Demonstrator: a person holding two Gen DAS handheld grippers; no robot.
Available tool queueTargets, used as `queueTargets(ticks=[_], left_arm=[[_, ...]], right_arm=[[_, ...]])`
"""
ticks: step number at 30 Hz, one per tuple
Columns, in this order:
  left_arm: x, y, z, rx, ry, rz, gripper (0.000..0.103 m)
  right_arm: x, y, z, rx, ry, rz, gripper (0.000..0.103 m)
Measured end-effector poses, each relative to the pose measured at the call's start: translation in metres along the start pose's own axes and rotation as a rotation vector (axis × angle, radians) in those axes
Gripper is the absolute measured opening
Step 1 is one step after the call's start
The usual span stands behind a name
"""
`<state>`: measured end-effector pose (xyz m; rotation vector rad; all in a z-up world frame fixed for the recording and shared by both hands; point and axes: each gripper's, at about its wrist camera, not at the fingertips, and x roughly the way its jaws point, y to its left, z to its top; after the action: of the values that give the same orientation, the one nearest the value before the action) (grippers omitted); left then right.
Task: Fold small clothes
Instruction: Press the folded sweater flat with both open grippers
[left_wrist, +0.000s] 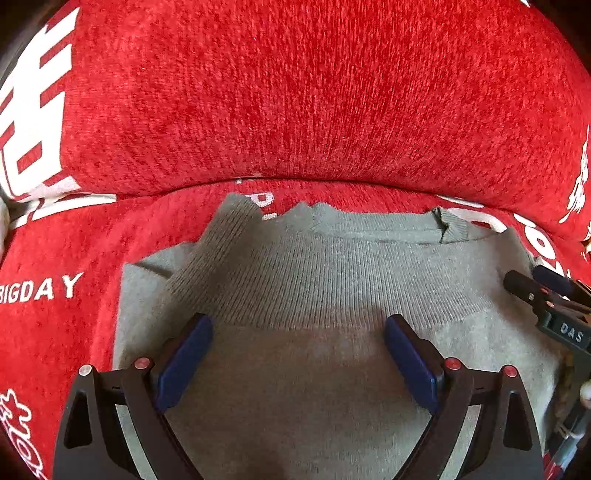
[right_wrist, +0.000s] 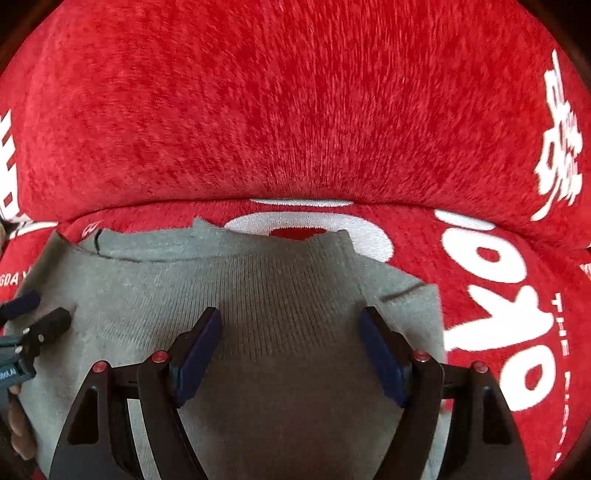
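Note:
A small grey knit garment (left_wrist: 314, 280) lies flat on a red plush seat; a ribbed band crosses its middle. It also shows in the right wrist view (right_wrist: 280, 288). My left gripper (left_wrist: 299, 332) is open and empty, its blue pads (left_wrist: 184, 362) just above the garment's left half. My right gripper (right_wrist: 291, 325) is open and empty above the right half, its blue pads (right_wrist: 380, 354) spread wide. Each gripper shows at the edge of the other's view: the right one (left_wrist: 546, 295) and the left one (right_wrist: 33, 317).
The red seat cushion (left_wrist: 55, 258) carries white lettering. A red backrest cushion (left_wrist: 295, 92) rises right behind the garment's far edge. It also fills the upper part of the right wrist view (right_wrist: 295, 110). Red seat (right_wrist: 498, 295) lies to the garment's right.

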<state>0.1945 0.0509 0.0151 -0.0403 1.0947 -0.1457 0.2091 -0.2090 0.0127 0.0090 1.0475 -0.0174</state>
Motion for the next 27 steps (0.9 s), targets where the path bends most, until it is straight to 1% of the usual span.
queueTargets(ticks=[5,8,9,11,13,15,17,19,22,24,27], left_arm=[[-0.028,-0.005,-0.019,0.006,-0.041,-0.009,0.095],[-0.042,-0.008,-0.033,0.006,-0.058,-0.024,0.095],[-0.047,-0.009,-0.04,0.012,-0.06,-0.029,0.095],[-0.05,-0.01,-0.054,0.025,-0.059,-0.014,0.095],[-0.052,-0.011,-0.067,0.03,-0.055,0.002,0.095],[-0.058,-0.01,-0.079,0.044,-0.078,0.02,0.096],[-0.07,-0.006,-0.089,0.041,-0.094,0.012,0.096],[-0.081,-0.003,-0.095,0.022,-0.09,0.012,0.096],[-0.096,0.003,-0.099,-0.017,-0.128,-0.022,0.096],[-0.095,0.004,-0.102,-0.034,-0.111,-0.024,0.096],[-0.082,0.004,-0.119,-0.011,-0.08,0.03,0.096]], right_arm=[[-0.04,0.012,-0.026,0.016,-0.064,0.096,0.08],[-0.056,0.026,-0.046,-0.02,-0.085,0.121,0.08],[-0.06,0.032,-0.054,-0.043,-0.09,0.119,0.08],[-0.059,0.041,-0.07,-0.087,-0.077,0.096,0.08],[-0.058,0.039,-0.082,-0.098,-0.066,0.082,0.08],[-0.061,0.037,-0.086,-0.106,-0.095,0.082,0.08],[-0.069,0.034,-0.091,-0.119,-0.102,0.072,0.08],[-0.083,0.032,-0.096,-0.101,-0.096,0.07,0.081],[-0.095,0.022,-0.098,-0.025,-0.13,0.105,0.082],[-0.092,0.023,-0.105,-0.022,-0.109,0.113,0.082],[-0.081,0.023,-0.125,-0.043,-0.062,0.087,0.082]])
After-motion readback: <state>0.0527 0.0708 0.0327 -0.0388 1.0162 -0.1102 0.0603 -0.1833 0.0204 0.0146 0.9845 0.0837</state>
